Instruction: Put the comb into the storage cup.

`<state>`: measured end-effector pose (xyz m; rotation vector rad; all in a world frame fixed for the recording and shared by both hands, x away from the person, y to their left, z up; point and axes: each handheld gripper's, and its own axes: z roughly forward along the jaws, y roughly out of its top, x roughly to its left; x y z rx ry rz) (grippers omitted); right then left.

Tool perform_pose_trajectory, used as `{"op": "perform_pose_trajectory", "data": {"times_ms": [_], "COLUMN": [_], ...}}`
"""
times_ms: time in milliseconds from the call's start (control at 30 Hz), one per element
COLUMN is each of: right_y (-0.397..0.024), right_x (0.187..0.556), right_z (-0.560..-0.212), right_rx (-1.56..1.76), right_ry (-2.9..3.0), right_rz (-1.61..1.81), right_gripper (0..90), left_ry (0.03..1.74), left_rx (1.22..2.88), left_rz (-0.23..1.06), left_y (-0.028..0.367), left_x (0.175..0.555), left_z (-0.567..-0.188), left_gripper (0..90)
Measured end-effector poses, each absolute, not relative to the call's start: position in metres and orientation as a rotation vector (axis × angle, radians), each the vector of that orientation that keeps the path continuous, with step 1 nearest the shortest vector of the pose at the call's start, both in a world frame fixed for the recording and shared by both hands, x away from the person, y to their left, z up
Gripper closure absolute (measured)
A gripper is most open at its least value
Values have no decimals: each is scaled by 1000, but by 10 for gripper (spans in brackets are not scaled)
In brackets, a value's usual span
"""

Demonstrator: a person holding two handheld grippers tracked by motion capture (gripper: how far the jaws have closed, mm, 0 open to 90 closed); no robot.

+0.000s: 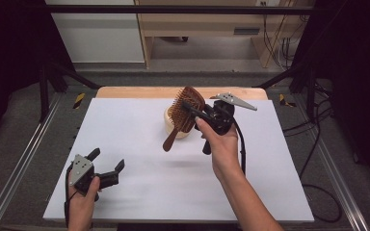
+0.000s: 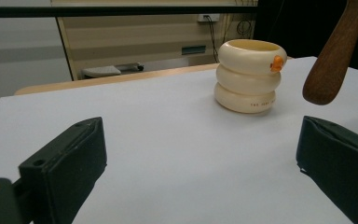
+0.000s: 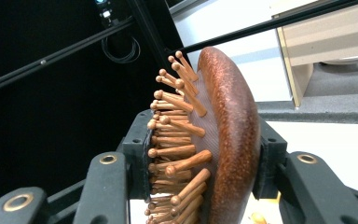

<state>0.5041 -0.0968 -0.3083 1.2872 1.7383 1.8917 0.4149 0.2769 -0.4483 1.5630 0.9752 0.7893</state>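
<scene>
White sheet (image 1: 139,159) covers the table; we go left to right across the high view.

Left gripper (image 1: 107,172) sits low at the near left corner of the sheet, held in our left hand (image 1: 83,199). Its jaws are spread wide with nothing between them. In the left gripper view the same spread jaws frame bare sheet, pointing toward the cream holder (image 2: 249,77) further up the table.

Holder: three stacked rings in cream, open at the top, small orange bit (image 2: 277,63) on its rim. It stands upright on the sheet, toward the far middle (image 1: 168,122).

Hairbrush (image 1: 185,113): wooden, oval head, dark handle. It's off the table, in the air just over and in front of the holder, tilted, head up and handle down toward the near left. In the left gripper view the handle end (image 2: 333,56) hangs clear of the sheet, to the right of the holder, not touching it.

Right gripper (image 1: 195,113) is up off the table in our right hand (image 1: 224,147), pinching the brush head. The right gripper view confirms it: one pad on the bristle side (image 3: 172,140), the other on the smooth back (image 3: 235,140).
</scene>
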Motion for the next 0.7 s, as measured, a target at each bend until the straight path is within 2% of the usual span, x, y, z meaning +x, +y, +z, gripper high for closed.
{"op": "perform_pose_trajectory", "data": {"times_ms": [133, 700], "right_y": [-97, -94], "right_x": [506, 524], "right_z": [-304, -296], "right_rx": [1288, 1310], "right_ry": [1734, 1675], "right_rz": [1896, 1901], "right_gripper": [517, 516], "left_ry": [968, 1008], "left_rx": [1537, 1462], "left_rz": [817, 743], "left_y": [279, 288], "left_x": [413, 415], "left_z": [-446, -448], "left_gripper": [22, 22]}}
